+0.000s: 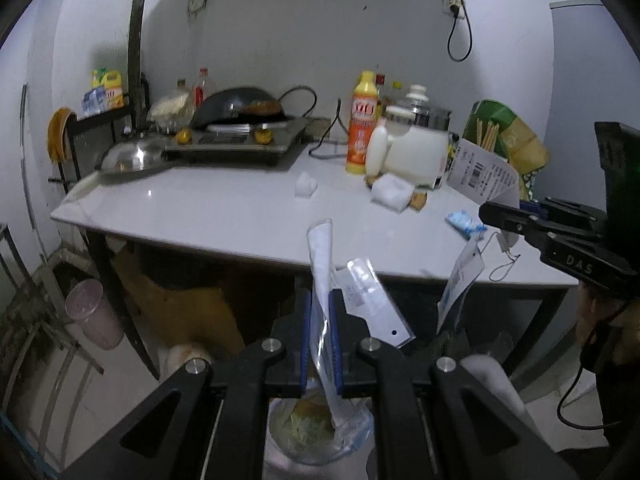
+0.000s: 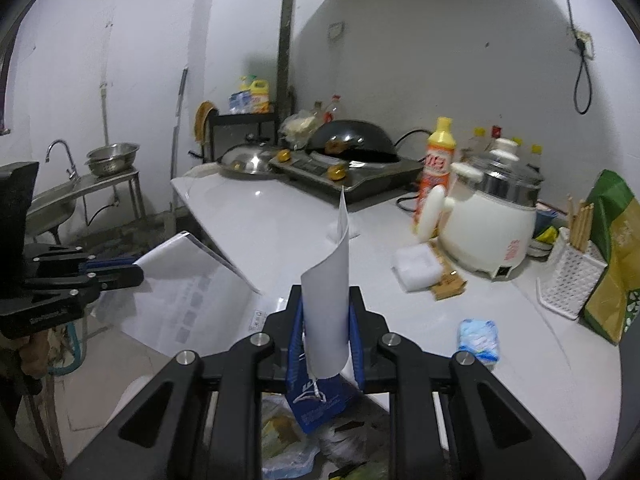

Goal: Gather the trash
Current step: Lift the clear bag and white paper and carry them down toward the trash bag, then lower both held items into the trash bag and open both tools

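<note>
Clear plastic is what your left gripper (image 1: 323,336) has pinched tight: a see-through bag (image 1: 326,280) that sticks up between the blue pads. In this left view, the bin (image 1: 316,432) sits right under it, already holding some trash. You are off the front edge of the table (image 1: 224,208). To do this step well, I think you should keep the bag over the middle of the bin, go low, then let go, so the light plastic does not float away. On the table I count one crumpled tissue (image 1: 306,185), one white foam pad (image 1: 393,192) and one small blue packet (image 1: 466,223).

In the right view, your right gripper (image 2: 325,344) is squeezing one curled white paper tag (image 2: 328,300), with a blue card (image 2: 316,400) hanging below on a string. It is over trash too. Drop it low as well. Here I count one blue packet (image 2: 479,340) and one foam pad (image 2: 416,268) waiting on the table (image 2: 248,216), near one white cooker (image 2: 488,224).
</note>
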`<state>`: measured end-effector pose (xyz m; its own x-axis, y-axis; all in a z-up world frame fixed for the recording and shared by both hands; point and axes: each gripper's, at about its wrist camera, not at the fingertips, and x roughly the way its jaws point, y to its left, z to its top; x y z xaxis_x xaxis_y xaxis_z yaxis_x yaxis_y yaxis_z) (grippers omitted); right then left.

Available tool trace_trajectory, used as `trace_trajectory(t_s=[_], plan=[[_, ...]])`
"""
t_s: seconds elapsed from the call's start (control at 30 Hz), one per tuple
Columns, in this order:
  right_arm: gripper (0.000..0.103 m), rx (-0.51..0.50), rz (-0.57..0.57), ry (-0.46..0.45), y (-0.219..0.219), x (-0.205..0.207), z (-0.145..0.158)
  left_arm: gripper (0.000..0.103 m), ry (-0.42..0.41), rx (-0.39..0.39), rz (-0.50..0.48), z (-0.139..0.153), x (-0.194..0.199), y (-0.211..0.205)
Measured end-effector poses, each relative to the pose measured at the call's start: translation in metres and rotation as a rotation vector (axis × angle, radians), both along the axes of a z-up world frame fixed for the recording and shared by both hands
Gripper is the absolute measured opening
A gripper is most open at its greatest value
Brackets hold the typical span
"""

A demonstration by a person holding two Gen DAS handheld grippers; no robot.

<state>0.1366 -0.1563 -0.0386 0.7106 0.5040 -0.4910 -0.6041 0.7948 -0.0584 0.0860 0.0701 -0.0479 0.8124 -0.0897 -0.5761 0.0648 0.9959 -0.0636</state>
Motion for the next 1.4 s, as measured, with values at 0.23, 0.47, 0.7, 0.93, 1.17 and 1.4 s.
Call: trace_trajectory(t_s=[0.23, 0.47, 0.7, 0.93, 1.17, 1.4], plan=[[0.019, -0.031, 0.049, 0.067, 0.016, -0.007, -0.035, 0.008, 0.095, -0.014, -0.012, -0.044, 0.003, 0.001], [0.019, -0.068, 0.089, 0.139, 0.030, -0.008, -0.081, 0.008, 0.204, -0.030, -0.023, -0.096, 0.020, -0.001], [0.019, -0.150, 0.116, 0.172, 0.049, -0.004, -0.130, 0.008, 0.314, -0.058, -0.015, -0.148, 0.039, 0.002], [0.019, -0.190, 0.136, 0.239, 0.061, 0.013, -0.172, 0.008, 0.398, -0.086, 0.005, -0.185, 0.054, 0.006], [0.019, -0.239, 0.154, 0.298, 0.071, 0.027, -0.212, 0.008, 0.469, -0.117, 0.024, -0.215, 0.064, 0.011], [0.019, -0.241, 0.143, 0.373, 0.078, 0.052, -0.243, 0.009, 0.522, -0.134, 0.058, -0.245, 0.074, 0.015]])
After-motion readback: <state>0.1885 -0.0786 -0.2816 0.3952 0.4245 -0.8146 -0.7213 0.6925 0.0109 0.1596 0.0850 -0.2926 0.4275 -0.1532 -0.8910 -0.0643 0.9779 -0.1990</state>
